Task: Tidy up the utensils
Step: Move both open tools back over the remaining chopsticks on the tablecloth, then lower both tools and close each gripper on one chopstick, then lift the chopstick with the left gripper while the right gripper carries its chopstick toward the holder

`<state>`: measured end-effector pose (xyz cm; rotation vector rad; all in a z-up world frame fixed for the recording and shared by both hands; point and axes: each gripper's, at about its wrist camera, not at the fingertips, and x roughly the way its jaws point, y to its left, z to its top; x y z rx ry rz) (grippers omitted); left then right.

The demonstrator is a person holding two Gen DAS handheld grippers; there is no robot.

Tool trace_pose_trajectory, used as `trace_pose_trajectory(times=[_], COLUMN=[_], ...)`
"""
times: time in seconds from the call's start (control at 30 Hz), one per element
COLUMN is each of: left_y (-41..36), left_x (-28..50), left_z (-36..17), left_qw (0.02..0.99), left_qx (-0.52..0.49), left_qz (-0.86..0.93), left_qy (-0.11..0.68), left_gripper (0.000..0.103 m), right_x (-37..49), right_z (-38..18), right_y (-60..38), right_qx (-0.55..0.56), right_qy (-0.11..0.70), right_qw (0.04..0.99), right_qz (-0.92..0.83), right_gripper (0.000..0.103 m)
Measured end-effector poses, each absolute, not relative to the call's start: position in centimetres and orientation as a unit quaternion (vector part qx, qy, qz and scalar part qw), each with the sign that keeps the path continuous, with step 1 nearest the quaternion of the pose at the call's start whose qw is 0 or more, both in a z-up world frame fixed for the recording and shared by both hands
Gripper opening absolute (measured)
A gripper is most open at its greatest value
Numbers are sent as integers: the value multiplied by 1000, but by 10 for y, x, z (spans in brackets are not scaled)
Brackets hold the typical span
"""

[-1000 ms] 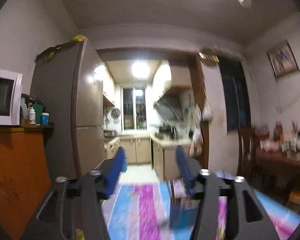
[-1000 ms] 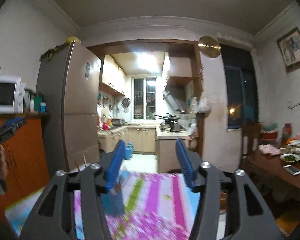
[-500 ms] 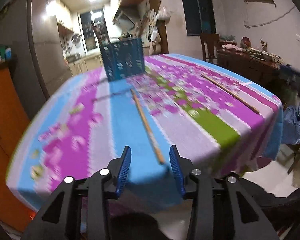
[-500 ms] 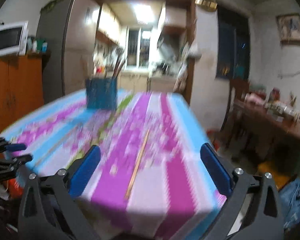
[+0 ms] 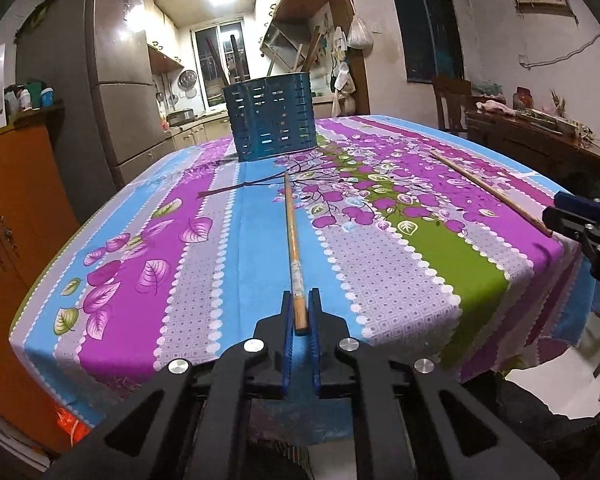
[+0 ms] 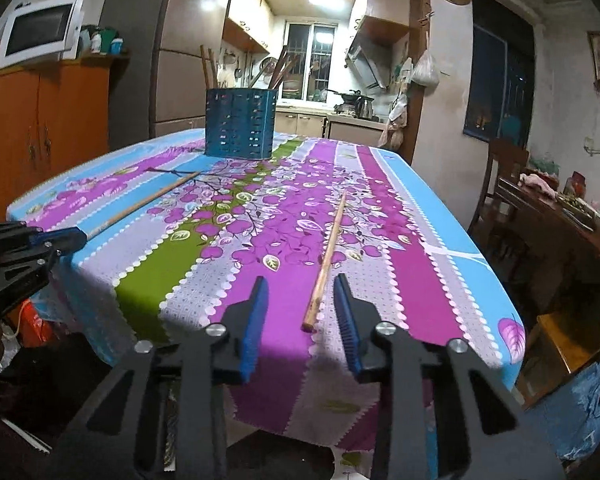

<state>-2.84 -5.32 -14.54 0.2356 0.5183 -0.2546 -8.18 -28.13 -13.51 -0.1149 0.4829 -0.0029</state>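
The left gripper [image 5: 300, 304] had just closed its blue pads on the near end of a wooden chopstick [image 5: 293, 240], which lay flat on the tablecloth [image 5: 380, 272] pointing toward the holder; pale printed markings on its shaft were too small to read. The right gripper [image 6: 300, 292] had its jaws narrowing but not touching the second chopstick [image 6: 328, 256], whose near end lay between them, closer to the right pad. Two chopsticks lay loose on the cloth, well apart. One blue slotted utensil holder [image 6: 240, 124] stood at the table's far end with several long utensils upright in it. No writing could be read anywhere.
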Motion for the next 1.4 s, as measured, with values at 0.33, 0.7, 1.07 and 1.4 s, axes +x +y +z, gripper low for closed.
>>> trace_pose_trajectory(times=[0.33, 0.7, 1.07, 1.4], left_y=[-48, -45, -32, -12], left_x=[-27, -28, -23, -14], left_z=[-145, -148, -133, -119], left_qw=[950, 952, 956, 963], left_qx=[123, 123, 130, 116], left_qz=[-128, -141, -143, -141], left_qy=[256, 243, 220, 197], left_gripper=[9, 9, 8, 8], right_x=[-81, -88, -90, -91], right_z=[-151, -155, -142, -100], right_y=[-291, -288, -283, -256], right_qx=[-12, 5, 22, -19], right_qy=[252, 226, 216, 161], right_qw=[967, 973, 975, 986], right_qz=[-32, -41, -41, -30], right_gripper=[24, 8, 5, 5])
